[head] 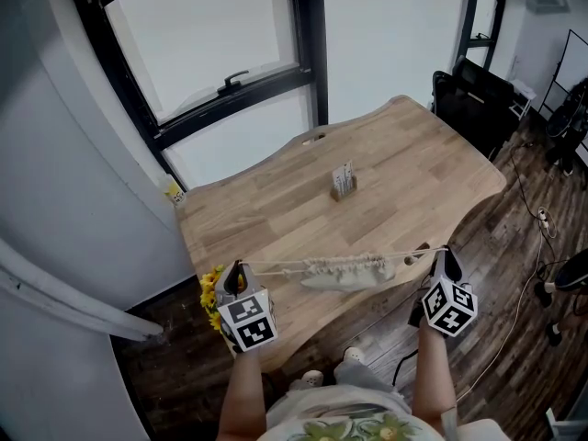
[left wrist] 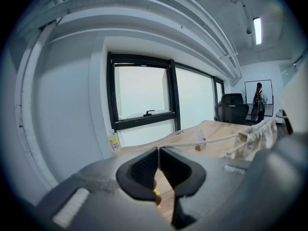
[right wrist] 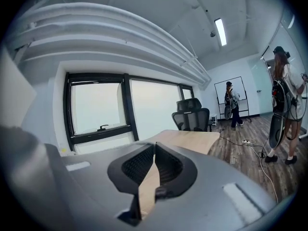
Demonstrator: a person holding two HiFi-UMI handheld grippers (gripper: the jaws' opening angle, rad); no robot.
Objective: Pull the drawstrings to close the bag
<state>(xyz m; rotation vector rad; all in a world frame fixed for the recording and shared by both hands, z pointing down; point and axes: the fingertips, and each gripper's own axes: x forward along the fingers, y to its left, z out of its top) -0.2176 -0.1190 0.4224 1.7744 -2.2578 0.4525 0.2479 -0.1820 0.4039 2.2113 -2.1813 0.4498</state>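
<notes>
I've got the bag [head: 347, 272] on the table [head: 276, 209] near my edge, drawstrings [head: 276, 266] stretched sideways to left gripper [head: 237, 271] and right gripper [head: 443, 257]; card stand [head: 343, 184] behind it, chair [head: 473, 99] past the far-right end

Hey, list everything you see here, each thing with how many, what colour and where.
table: one, light wood, centre
bag: one, cream, cinched, table's near edge
drawstrings: at least two, pale, taut out both sides of bag
card stand: one, wood and white, mid-table
flowers: one bunch, yellow, table's near-left corner
bottle: one, yellow label, table's far-left corner
window: one, black frame, behind table
office chair: one, black, table's far end
people: two, mixed clothing, standing across the room
left gripper: one, black, jaws shut on drawstrings
right gripper: one, black, jaws shut on drawstrings
</notes>
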